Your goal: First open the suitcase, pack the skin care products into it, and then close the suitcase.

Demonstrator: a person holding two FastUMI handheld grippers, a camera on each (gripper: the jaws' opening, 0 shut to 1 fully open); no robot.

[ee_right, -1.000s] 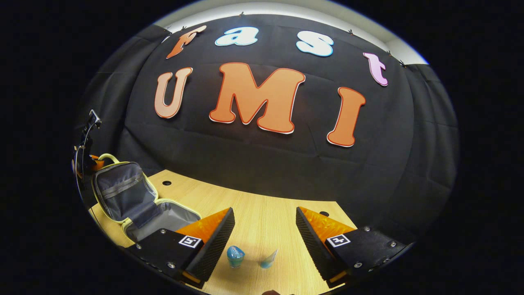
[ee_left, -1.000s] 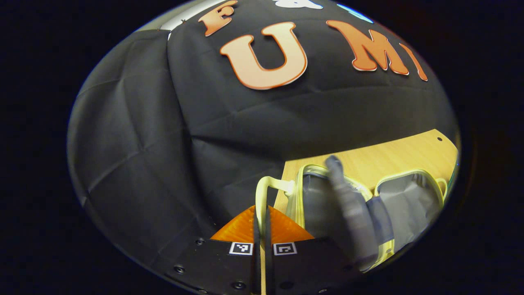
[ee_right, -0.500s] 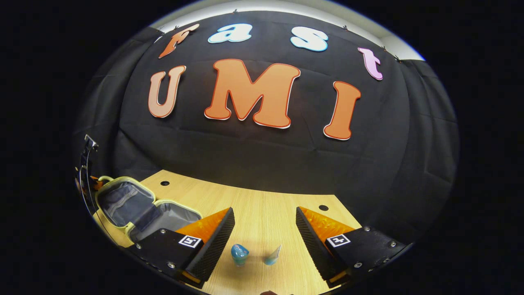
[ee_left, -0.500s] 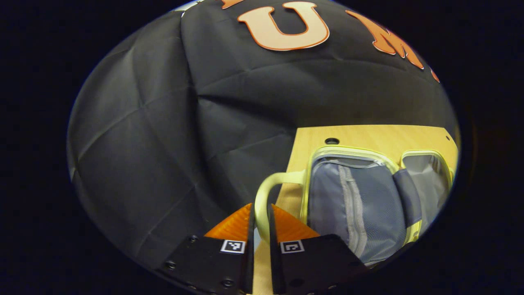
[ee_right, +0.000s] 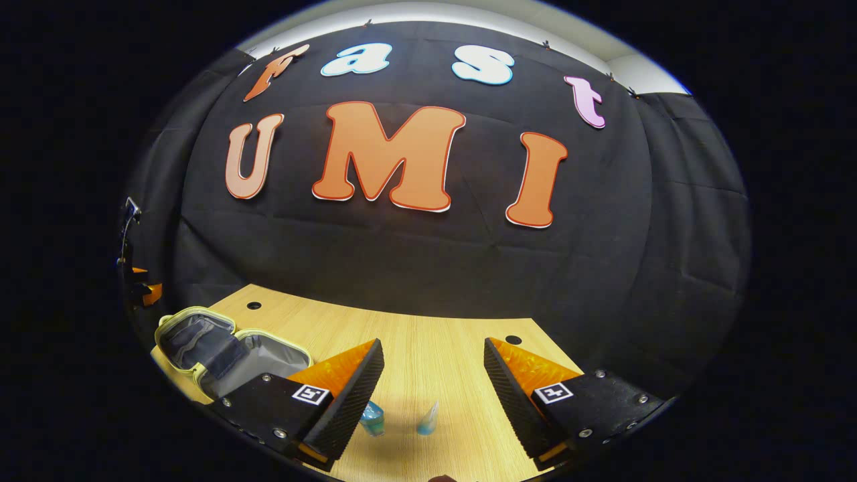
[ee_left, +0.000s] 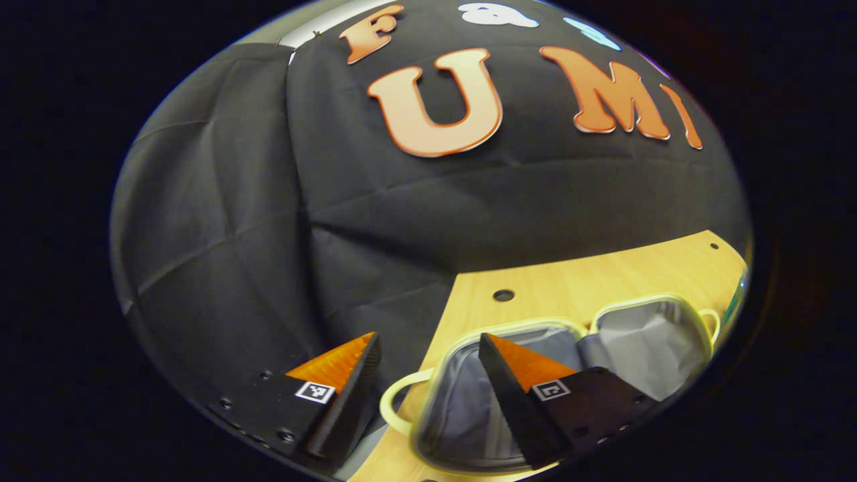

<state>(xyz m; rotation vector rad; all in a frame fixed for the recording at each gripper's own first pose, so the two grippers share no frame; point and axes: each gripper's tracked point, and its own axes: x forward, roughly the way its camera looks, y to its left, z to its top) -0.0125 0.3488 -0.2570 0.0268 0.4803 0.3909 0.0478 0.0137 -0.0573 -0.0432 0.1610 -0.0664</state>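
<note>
The small suitcase (ee_left: 643, 338) lies open flat on the wooden table (ee_left: 582, 278), pale yellow rim and grey lining, lid half (ee_left: 462, 408) nearest me. Its yellow handle (ee_left: 392, 405) sits just below my left gripper (ee_left: 428, 348), which is open with nothing between its fingers. In the right gripper view the open suitcase (ee_right: 221, 345) lies at the left, with the left gripper (ee_right: 137, 281) above its far edge. My right gripper (ee_right: 434, 355) is open above two small blue skin care items: a bottle (ee_right: 371, 418) and a tube (ee_right: 426, 420) standing on the table.
The table (ee_right: 415, 335) has round cable holes (ee_right: 513, 340) near its back edge. The black cloth wall closes off the back and both sides. A teal object (ee_left: 736, 301) peeks in at the far right of the left gripper view.
My left gripper let go of the suitcase handle and opened; the lid dropped flat onto the table. The right gripper stayed open and shifted slightly over the blue items.
</note>
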